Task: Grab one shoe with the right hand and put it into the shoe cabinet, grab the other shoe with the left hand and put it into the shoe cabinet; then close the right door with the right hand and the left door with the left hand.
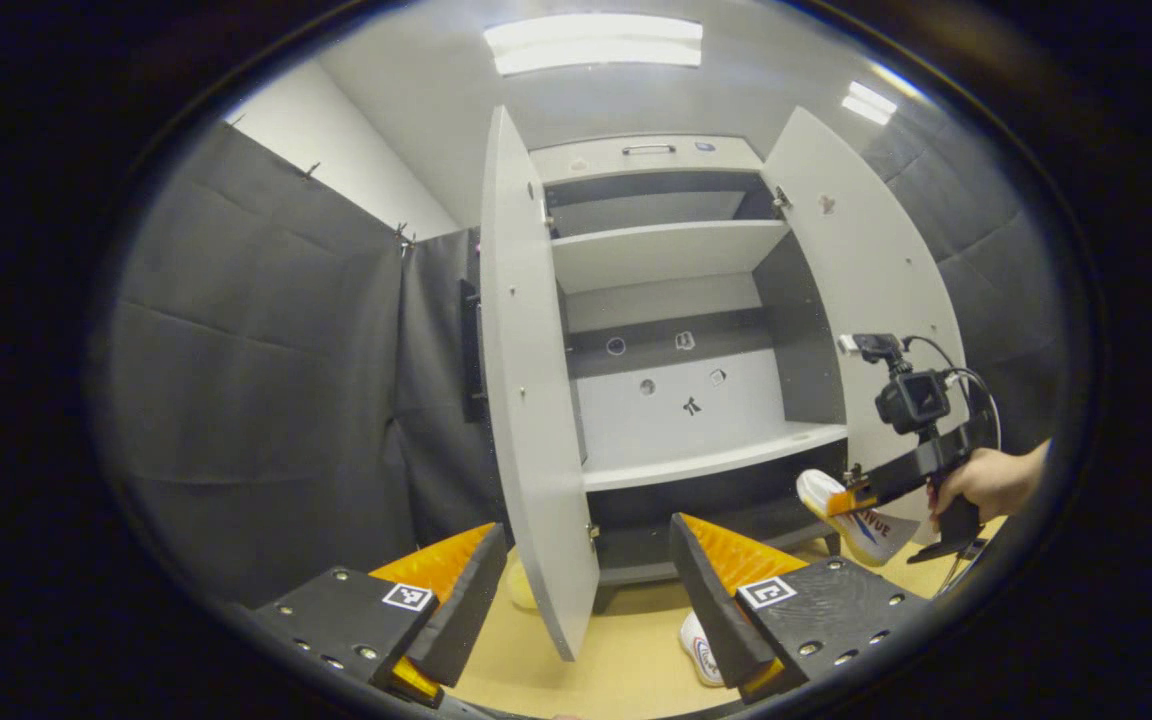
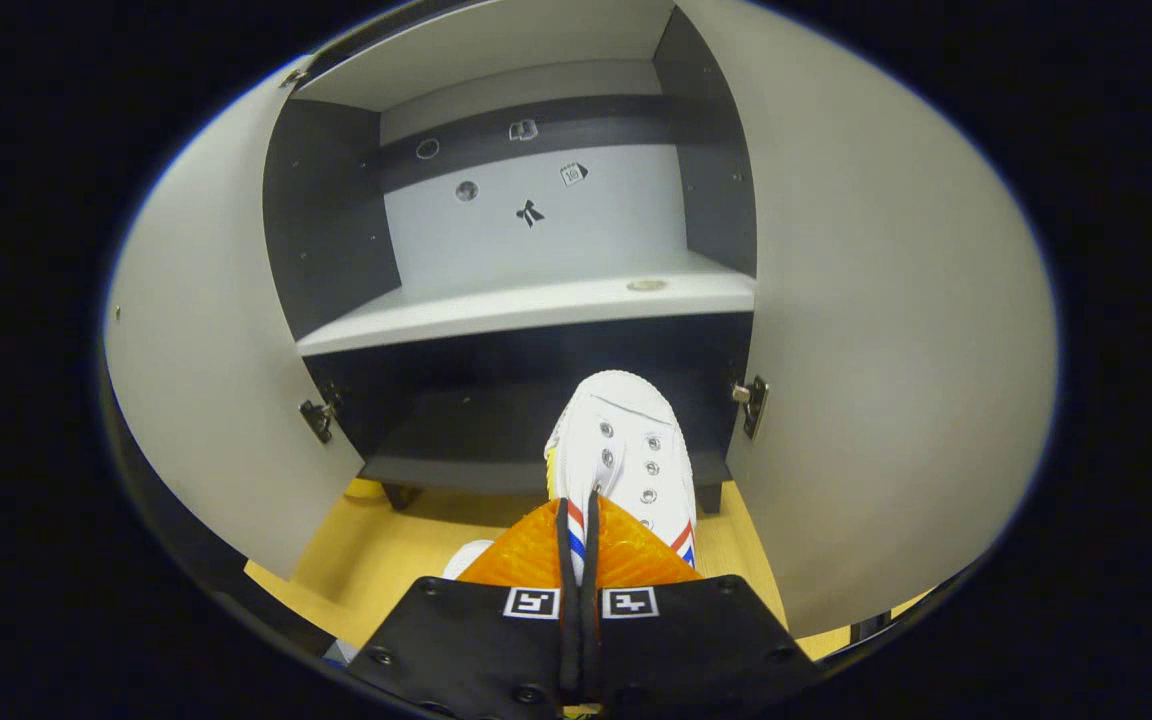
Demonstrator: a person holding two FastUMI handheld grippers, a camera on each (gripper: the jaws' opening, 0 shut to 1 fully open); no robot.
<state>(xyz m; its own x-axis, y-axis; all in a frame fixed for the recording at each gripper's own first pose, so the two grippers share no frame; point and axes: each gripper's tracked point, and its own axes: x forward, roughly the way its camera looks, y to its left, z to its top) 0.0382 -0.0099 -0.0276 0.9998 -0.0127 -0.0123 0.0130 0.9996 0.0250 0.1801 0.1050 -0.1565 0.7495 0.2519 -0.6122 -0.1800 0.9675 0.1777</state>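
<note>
With our right gripper clenched on the first shoe, toe pointing ahead of the jaws toward the shoe cabinet, we judge insertion comes next, while our left gripper waits released above the second shoe.

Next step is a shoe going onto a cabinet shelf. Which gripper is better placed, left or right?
Right. The right gripper is shut on a white shoe, toe pointing into the open cabinet. The left gripper is open, and the other shoe lies on the floor.
</note>
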